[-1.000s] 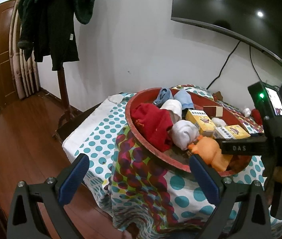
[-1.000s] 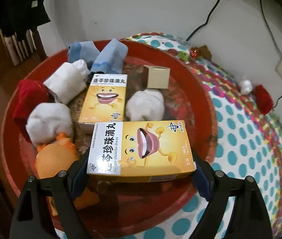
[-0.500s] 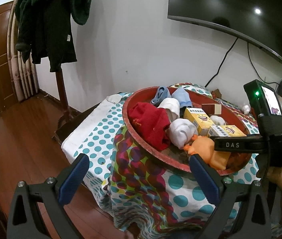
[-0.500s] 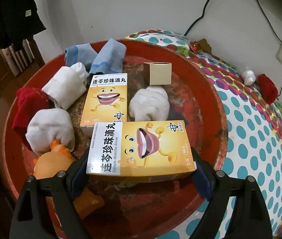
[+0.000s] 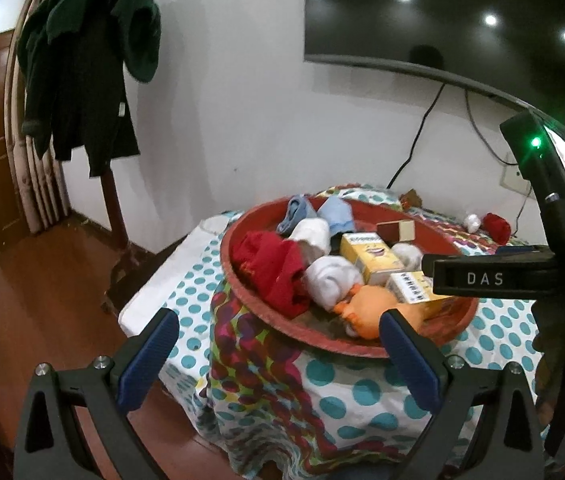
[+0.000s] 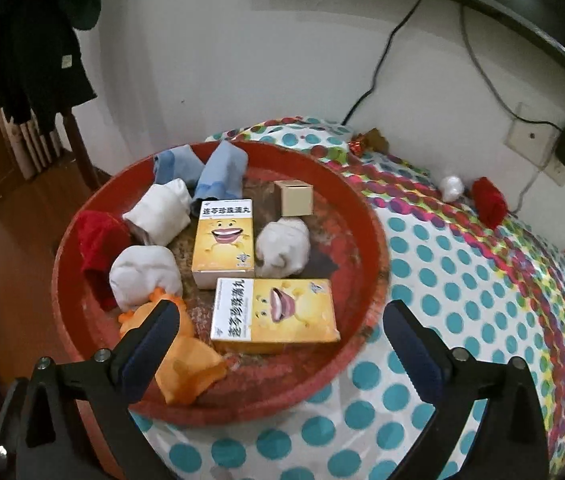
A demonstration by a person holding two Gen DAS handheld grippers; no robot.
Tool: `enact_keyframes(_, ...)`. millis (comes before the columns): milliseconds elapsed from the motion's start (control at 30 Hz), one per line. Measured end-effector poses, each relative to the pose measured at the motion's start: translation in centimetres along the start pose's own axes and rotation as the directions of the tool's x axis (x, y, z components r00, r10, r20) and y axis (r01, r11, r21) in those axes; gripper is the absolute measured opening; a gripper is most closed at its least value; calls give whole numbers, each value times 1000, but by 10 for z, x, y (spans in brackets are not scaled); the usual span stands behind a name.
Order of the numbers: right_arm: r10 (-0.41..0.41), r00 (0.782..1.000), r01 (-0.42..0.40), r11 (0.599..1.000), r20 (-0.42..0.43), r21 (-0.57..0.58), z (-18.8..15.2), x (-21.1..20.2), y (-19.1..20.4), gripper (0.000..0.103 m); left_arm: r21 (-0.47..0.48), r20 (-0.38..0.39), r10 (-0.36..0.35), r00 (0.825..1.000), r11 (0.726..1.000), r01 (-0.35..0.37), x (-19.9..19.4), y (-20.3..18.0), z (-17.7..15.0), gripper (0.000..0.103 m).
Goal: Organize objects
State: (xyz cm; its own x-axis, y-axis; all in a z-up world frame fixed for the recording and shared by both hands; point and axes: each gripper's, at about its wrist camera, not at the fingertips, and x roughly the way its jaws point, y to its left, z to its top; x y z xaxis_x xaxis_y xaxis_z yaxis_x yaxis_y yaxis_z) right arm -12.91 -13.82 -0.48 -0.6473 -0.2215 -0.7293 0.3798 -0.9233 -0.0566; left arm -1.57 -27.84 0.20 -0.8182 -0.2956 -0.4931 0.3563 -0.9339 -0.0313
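A round red tray (image 6: 378, 240) on the dotted tablecloth holds rolled white, blue and red socks, an orange plush toy (image 6: 186, 364), a small tan box (image 6: 294, 198) and two yellow medicine boxes. One yellow box (image 6: 224, 236) lies mid-tray. The other yellow box (image 6: 276, 314) lies at the tray's near side, just beyond my right gripper (image 6: 278, 340), which is open and empty. My left gripper (image 5: 278, 344) is open and empty, off the table's near corner, short of the tray (image 5: 250, 300). The right gripper's body also shows in the left wrist view (image 5: 490, 278).
A red sock (image 6: 490, 200) and a white ball (image 6: 452, 188) lie on the tablecloth near the wall socket. A coat rack with dark clothes (image 5: 90, 64) stands left of the table. A TV (image 5: 442, 12) hangs above. Wooden floor (image 5: 22, 288) lies left.
My right gripper has opened and let go of the yellow box, which now lies in the tray; the gripper has pulled back and up. My left gripper has backed off slightly.
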Motion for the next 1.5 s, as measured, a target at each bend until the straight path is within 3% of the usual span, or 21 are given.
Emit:
enact_keyframes(333, -22, 998, 20, 1000, 66, 24, -28, -46, -11, 102, 63, 96, -27, 995, 998, 21, -26, -28, 1, 103)
enact_keyframes(433, -23, 997, 21, 999, 74, 37, -34, -54, -17, 102, 14, 72, -88, 993, 996, 87, -26, -29, 0, 103)
enact_keyframes(633, -19, 996, 15, 998, 84, 59, -39, -62, -28, 102, 6, 63, -72, 995, 997, 71, -27, -33, -1, 103)
enact_keyframes(1033, -27, 997, 20, 995, 76, 97, -46, -61, -41, 103, 16, 25, -134, 991, 991, 134, -24, -41, -8, 103)
enact_keyframes(1300, -33, 997, 27, 996, 75, 79, -48, -62, -40, 103, 1, 41, -74, 996, 997, 74, -29, -42, -11, 103)
enact_keyframes(1500, -32, 997, 27, 997, 74, 72, -49, -63, -37, 103, 12, 41, -80, 996, 997, 79, -29, -43, -11, 103)
